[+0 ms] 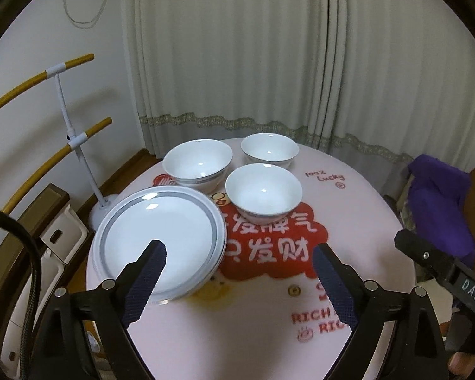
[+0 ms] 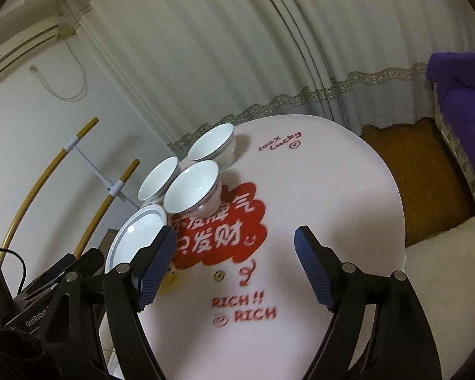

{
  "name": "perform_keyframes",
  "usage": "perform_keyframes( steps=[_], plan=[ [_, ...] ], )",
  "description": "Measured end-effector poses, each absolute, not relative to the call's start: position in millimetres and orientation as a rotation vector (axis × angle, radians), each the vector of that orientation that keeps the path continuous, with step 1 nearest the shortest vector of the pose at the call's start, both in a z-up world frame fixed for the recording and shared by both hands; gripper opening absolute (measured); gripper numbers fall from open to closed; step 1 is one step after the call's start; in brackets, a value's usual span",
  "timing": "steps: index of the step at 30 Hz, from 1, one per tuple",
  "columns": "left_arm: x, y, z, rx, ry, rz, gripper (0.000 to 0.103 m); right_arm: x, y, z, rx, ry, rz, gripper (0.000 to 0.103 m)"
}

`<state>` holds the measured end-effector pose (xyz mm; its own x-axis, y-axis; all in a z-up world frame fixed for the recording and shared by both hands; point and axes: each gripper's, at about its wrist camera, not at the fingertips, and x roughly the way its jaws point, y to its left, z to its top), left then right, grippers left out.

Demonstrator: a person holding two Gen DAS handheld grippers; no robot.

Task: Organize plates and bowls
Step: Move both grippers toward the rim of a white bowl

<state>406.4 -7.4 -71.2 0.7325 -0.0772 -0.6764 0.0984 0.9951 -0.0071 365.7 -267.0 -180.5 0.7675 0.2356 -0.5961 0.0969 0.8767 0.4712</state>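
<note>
A stack of white plates with grey rims (image 1: 161, 237) sits at the left edge of the round pink table (image 1: 364, 221). Three white bowls stand behind it: a large one (image 1: 197, 163), one at the back (image 1: 269, 150) and a nearer one (image 1: 263, 191). My left gripper (image 1: 239, 253) is open and empty, hovering above the table with its left finger over the plates. My right gripper (image 2: 236, 237) is open and empty above the table's middle. In the right wrist view the plates (image 2: 136, 237) and the bowls (image 2: 193, 190) lie to the left.
A white stand with yellow curved bars (image 1: 63, 101) stands left of the table. Curtains (image 1: 269, 47) hang behind. A wooden chair (image 2: 411, 164) with purple cloth (image 1: 440, 196) is to the right. The right gripper's body (image 1: 443, 269) shows at the right of the left wrist view.
</note>
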Motion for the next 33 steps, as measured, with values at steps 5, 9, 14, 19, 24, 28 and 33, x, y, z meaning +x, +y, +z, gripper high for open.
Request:
perform_keyframes(
  steps=[5,9,14,19,24,28,33],
  plan=[
    [460,-7,-77,0.018,0.786,-0.08,0.091,403,-270,-189,0.489,0.747,0.094,0.079],
    [500,-7,-84,0.017,0.813,-0.082,0.091,437,-262,-196,0.447,0.803,0.101,0.079],
    [550,-8,-99,0.018,0.884,-0.112,0.088,478,-248,-205,0.402,0.856,0.083,0.079],
    [594,-7,-113,0.038,0.945,-0.141,0.083,511,-242,-215,0.443,0.882,0.083,0.079],
    [624,-2,-119,0.034,0.988,-0.142,0.073,538,-234,-229,0.456,0.935,0.07,0.077],
    [643,-10,-124,0.063,0.999,-0.172,0.068,556,-228,-244,0.45,0.985,0.077,0.068],
    [663,-12,-132,0.078,1.028,-0.184,0.062,565,-223,-252,0.446,1.01,0.08,0.048]
  ],
)
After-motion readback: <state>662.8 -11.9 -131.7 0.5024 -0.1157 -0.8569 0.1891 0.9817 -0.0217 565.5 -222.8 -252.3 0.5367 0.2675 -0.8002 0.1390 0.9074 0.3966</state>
